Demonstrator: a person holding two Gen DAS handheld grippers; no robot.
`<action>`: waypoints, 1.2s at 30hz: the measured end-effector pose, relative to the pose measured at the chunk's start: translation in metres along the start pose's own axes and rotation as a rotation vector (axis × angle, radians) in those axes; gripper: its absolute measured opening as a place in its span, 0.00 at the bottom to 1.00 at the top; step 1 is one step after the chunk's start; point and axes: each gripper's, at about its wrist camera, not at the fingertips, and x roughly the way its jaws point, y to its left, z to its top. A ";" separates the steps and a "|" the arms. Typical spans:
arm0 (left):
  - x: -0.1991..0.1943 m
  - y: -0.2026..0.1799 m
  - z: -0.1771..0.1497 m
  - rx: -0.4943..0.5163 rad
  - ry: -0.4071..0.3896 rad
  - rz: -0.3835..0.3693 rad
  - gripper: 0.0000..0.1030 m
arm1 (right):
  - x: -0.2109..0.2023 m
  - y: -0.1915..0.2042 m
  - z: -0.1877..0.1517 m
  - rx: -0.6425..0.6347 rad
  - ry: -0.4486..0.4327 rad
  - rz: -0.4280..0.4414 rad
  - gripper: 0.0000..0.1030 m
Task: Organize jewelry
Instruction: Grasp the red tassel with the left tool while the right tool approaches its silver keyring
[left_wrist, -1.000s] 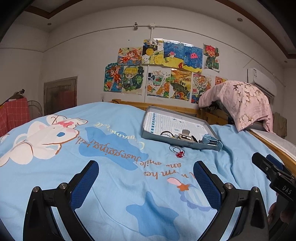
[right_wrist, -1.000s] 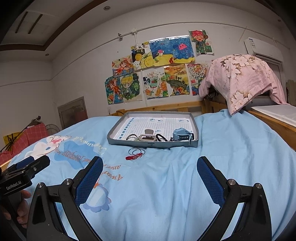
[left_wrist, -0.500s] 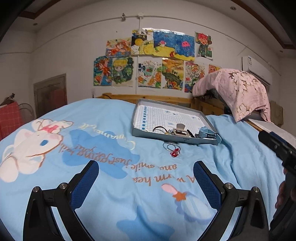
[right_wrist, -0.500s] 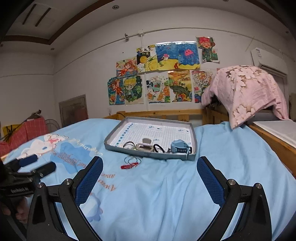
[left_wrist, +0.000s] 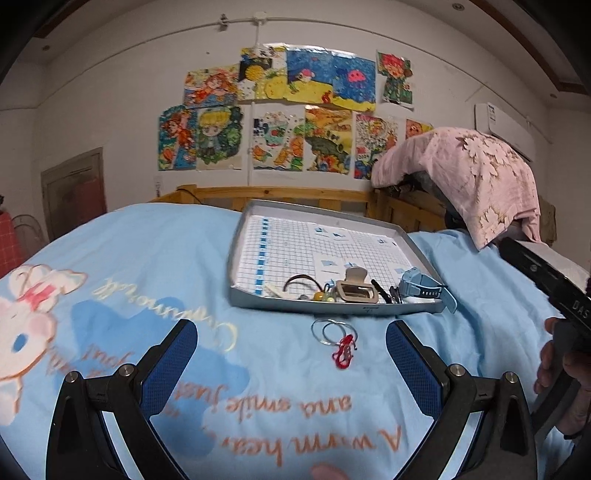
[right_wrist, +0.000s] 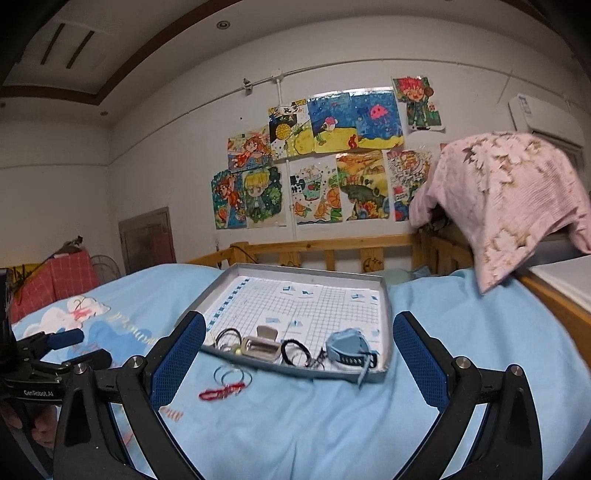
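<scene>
A shallow grey tray (left_wrist: 240, 236) lined with gridded paper lies on a light-blue printed bedspread (left_wrist: 155, 258), and its contents are bunched along the near wall. From left to right in the left wrist view these are a dark cord loop (left_wrist: 298, 280), a few small yellow and pale beads (left_wrist: 322, 296), a beige rectangular clasp-like piece (left_wrist: 355, 291), a black band (left_wrist: 380, 290) and a blue watch (left_wrist: 421, 287) whose strap end hangs over the tray's near right corner. The far part of the tray holds only the paper with small blue marks. Outside the tray, just in front of its near wall, two thin wire hoops (left_wrist: 328, 330) lie on the bedspread with a red knotted cord charm (left_wrist: 344, 350) touching them. The left gripper (left_wrist: 291, 369) hovers over the bedspread with jaws spread wide and empty, the hoops lying ahead between its fingers. The right gripper (right_wrist: 299, 350) also stands wide apart and empty, framing the tray's near edge. The small items in the tray overlap and cannot be told apart in detail; the beads are blurred. Each gripper's base is cut off by the frame, and a hand (left_wrist: 565, 384) on the right gripper's handle shows only in part at the edge. A pink floral cloth (right_wrist: 513, 199) covers whatever stands at the bedside.
</scene>
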 end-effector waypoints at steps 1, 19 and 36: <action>0.007 -0.002 0.000 0.008 0.010 -0.009 1.00 | 0.011 -0.003 -0.002 0.011 0.014 0.015 0.97; 0.099 -0.023 -0.038 0.099 0.267 -0.235 0.36 | 0.133 0.020 -0.074 -0.042 0.328 0.267 0.23; 0.116 -0.008 -0.052 0.028 0.313 -0.216 0.06 | 0.177 0.040 -0.095 -0.042 0.508 0.311 0.22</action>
